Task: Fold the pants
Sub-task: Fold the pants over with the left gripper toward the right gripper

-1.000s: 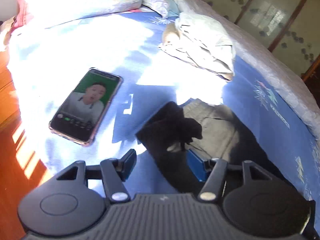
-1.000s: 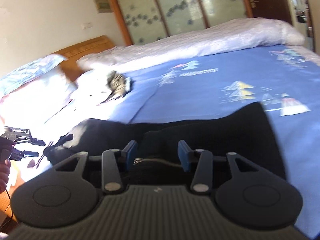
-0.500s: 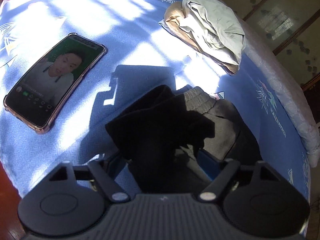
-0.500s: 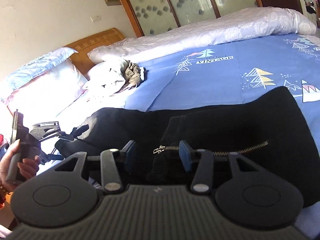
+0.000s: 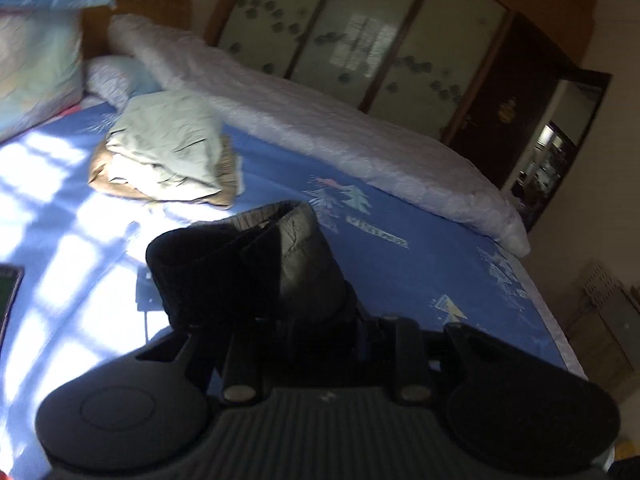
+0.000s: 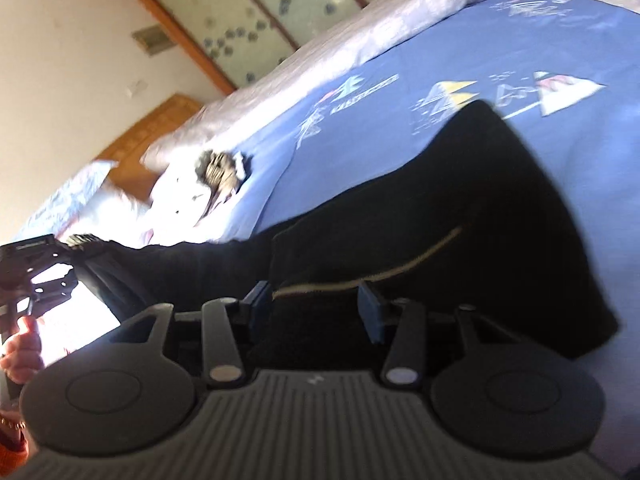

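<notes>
The left gripper (image 5: 304, 320) is clenched on one end of the black pants (image 5: 248, 272), which bunch up between its fingers and rise above the blue bed sheet (image 5: 420, 264), the grey lining turned outward. The right gripper (image 6: 316, 304) has its 2 fingers spread wide, straddling the other end of the pants (image 6: 440, 240) near a brass zipper (image 6: 372, 274) but not closed on the cloth. The pants stretch across the bed between both grippers. Behind them lies a pile of folded clothes (image 5: 168, 156), and a rolled white quilt (image 5: 320, 128) runs along the far side. A phone (image 5: 9, 296) sits at the sunlit left edge.
</notes>
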A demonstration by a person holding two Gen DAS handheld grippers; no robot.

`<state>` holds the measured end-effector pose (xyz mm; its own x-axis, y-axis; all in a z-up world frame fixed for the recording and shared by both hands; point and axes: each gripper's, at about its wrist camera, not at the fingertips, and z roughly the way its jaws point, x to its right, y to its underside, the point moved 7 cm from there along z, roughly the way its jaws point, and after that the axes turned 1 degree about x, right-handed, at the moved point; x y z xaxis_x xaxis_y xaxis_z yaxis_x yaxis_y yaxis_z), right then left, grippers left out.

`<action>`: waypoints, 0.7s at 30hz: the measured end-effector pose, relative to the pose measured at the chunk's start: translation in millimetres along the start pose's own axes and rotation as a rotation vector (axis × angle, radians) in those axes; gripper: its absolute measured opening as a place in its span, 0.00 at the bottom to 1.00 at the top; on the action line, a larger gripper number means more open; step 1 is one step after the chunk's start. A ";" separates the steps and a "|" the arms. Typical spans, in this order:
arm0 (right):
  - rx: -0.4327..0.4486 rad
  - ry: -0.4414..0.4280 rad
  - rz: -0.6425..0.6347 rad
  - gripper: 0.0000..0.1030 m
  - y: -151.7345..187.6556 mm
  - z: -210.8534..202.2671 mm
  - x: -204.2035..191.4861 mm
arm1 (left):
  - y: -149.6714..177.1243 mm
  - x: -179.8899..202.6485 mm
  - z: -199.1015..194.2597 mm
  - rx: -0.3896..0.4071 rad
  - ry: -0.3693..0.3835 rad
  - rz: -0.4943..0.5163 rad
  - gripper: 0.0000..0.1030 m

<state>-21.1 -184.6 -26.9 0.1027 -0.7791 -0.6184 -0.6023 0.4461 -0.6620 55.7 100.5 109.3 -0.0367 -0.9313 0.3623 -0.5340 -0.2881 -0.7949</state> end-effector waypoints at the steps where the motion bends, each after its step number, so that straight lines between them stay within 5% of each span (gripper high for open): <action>1: 0.033 0.010 0.022 0.49 -6.5 -8.8 8.0 | 2.7 26.9 5.4 -0.005 0.037 0.058 0.24; 7: 0.199 0.069 0.174 0.50 -35.7 -64.5 60.3 | 62.0 180.6 55.7 -0.137 0.252 0.313 0.25; 10: 0.230 0.105 0.227 0.50 -35.8 -78.4 81.8 | 125.4 232.5 84.8 -0.271 0.328 0.468 0.55; 11: 0.228 0.113 0.244 0.50 -33.9 -78.3 86.6 | 145.8 240.9 90.8 -0.323 0.334 0.521 0.52; 14: 0.218 0.093 0.268 0.50 -28.9 -74.8 88.7 | 173.8 240.6 76.0 -0.368 0.372 0.591 0.52; 17: 0.200 0.062 0.236 0.50 -29.7 -68.6 83.4 | 156.5 210.7 49.3 -0.321 0.386 0.536 0.57; 21: 0.186 0.079 0.156 0.54 -34.2 -55.0 74.2 | 111.1 129.5 30.2 -0.239 0.228 0.318 0.73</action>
<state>-36.5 -281.9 -26.9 -0.0465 -0.7228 -0.6895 -0.4489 0.6318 -0.6320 17.1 -58.8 53.2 -0.4010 -0.8847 0.2376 -0.6448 0.0884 -0.7592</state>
